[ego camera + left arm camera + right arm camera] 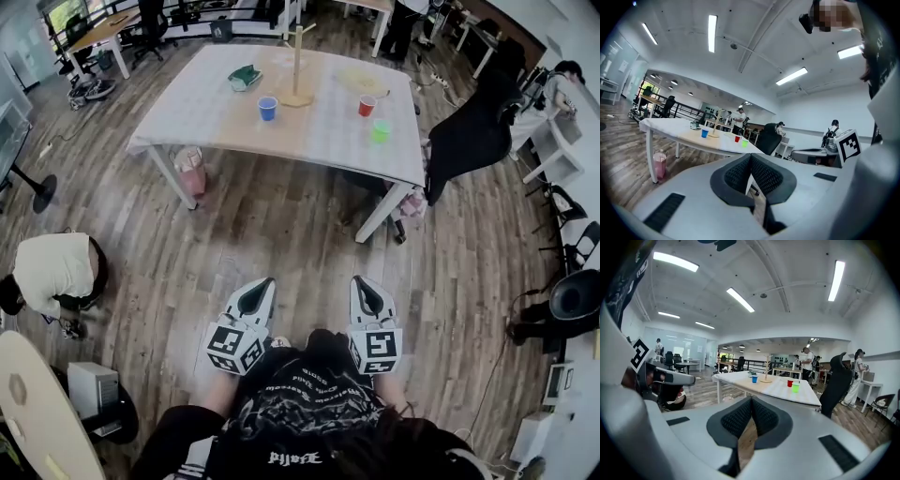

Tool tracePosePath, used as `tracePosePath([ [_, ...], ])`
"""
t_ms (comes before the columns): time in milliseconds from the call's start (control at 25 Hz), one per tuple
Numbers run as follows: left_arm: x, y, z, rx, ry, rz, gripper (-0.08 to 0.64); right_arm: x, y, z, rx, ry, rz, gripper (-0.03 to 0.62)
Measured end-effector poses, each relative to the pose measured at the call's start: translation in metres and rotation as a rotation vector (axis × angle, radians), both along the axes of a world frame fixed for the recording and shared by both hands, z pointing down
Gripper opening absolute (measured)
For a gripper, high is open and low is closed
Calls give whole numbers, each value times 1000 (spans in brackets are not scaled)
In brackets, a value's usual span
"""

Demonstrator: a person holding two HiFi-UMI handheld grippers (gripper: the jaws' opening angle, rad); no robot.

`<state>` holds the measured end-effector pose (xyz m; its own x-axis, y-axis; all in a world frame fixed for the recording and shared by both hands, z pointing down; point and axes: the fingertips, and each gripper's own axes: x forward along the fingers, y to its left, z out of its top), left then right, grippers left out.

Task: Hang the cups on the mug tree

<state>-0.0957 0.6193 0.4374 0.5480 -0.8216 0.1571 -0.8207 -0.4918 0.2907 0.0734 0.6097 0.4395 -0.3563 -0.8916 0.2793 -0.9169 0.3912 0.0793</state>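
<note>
Nearest is the person's dark printed shirt. Just past it are the left tongs and the right tongs, side by side over the wooden floor. Each gripper view shows its ribbed pads pressed together with nothing between them, so both tongs are closed and empty.

Everything for the task lies well ahead of them on the surface. There are three cups and one mug tree. The blue cup stands ahead of the left tongs, just beside the tree's base. The red cup and the green cup stand close together ahead of the right tongs. None of them hangs yet. A dark green thing lies beyond the blue cup; I cannot tell what it is.

The cups look small and probably light, thin-walled and smooth, so a hard squeeze might buckle one or let it slip. No handle can be made out from here. A gentle pinch across the rim and wall seems best, leaving any handle free for a peg.
</note>
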Motion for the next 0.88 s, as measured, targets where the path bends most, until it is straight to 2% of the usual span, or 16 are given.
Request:
tracePosePath([
  [440,-21,-31,6,18,27,-64,20,-19,-37,2,5,6,-47,9],
  [880,0,-129,14,-14,-18,-148,20,-3,-160,13,-14,-20,-135,9],
])
